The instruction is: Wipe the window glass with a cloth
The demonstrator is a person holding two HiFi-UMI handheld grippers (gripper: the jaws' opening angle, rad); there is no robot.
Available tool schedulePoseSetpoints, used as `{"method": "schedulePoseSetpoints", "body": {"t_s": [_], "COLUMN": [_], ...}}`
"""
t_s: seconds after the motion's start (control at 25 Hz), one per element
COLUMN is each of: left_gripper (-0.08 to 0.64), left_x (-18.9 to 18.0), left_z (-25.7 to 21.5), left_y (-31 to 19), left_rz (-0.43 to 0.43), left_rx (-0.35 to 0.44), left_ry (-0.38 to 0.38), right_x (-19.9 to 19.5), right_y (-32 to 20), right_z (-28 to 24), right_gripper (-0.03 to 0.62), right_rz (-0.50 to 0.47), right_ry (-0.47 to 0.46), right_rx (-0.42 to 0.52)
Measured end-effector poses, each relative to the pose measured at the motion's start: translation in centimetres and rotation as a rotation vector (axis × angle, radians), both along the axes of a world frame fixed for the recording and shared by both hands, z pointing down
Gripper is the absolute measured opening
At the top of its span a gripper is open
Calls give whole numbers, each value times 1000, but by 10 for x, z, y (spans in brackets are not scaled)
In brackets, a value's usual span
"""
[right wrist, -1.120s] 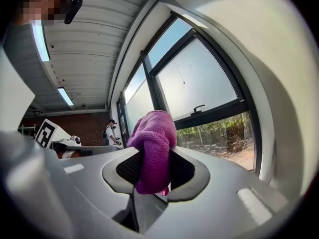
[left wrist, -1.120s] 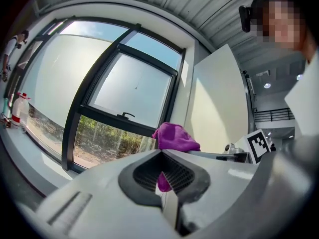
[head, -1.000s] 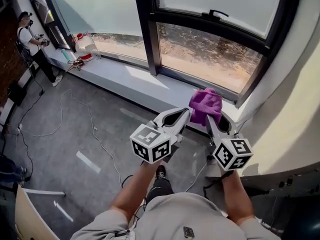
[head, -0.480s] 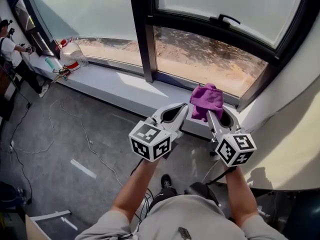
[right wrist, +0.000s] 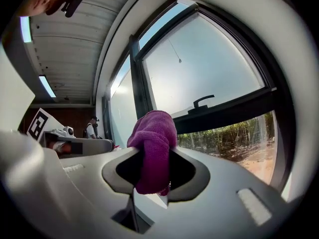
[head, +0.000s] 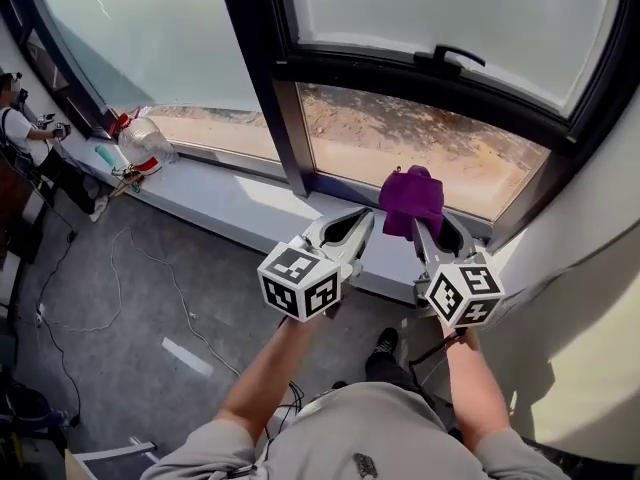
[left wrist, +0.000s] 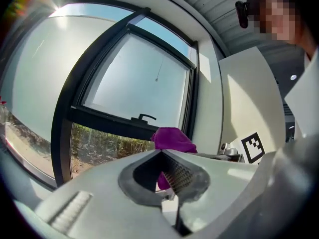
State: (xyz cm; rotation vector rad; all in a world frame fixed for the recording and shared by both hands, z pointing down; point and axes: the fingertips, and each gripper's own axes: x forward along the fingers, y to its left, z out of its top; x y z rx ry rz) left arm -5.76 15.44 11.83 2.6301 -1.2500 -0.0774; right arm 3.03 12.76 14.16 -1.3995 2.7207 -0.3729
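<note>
**Q:** As you look down in the head view, what lies furthest left?

**A:** At ten o'clock a person [head: 18,118] stands by the far end of the windowsill [head: 235,203]. A clear domed thing [head: 148,140] rests on the sill near them. The grey floor [head: 110,348] fills everything from nine round to seven o'clock.

**Q:** And your own tools?

**A:** My left gripper [head: 366,216] sits just left of centre and points toward twelve o'clock. Its jaws are pressed together with nothing between them. At its one o'clock is the purple cloth [head: 412,196], which my right gripper [head: 432,226] holds. Those jaws are clamped on a fold of it, and the rest bunches up above the tips. The two grippers are near each other but apart.

**Q:** Where is the cloth against the window?

**A:** I hold it up in front of the lower pane of window glass [head: 370,133], above the sill. I cannot tell whether it touches the glass. The black window handle [head: 458,56] is at twelve o'clock from the cloth, on the frame's crossbar.
</note>
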Motion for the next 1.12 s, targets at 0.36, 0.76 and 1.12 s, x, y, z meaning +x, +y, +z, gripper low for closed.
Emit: {"method": "schedulePoseSetpoints", "body": {"t_s": [0.36, 0.76, 1.12], "left_gripper": [0, 0, 0], "left_x": [59, 159, 213], "left_z": [17, 97, 169], "left_y": [-119, -225, -291], "left_rz": [35, 306, 521], "left_rx": [-38, -93, -48], "left_ry": [-84, -116, -110], "right_x": [69, 220, 337], "right_y": [-123, -202, -266], "right_z": [34, 110, 158], "right_gripper": [146, 146, 146], "right_rz": [88, 470, 875], "right_ry": [-27, 27, 37], "right_rx": [-62, -138, -161]}}
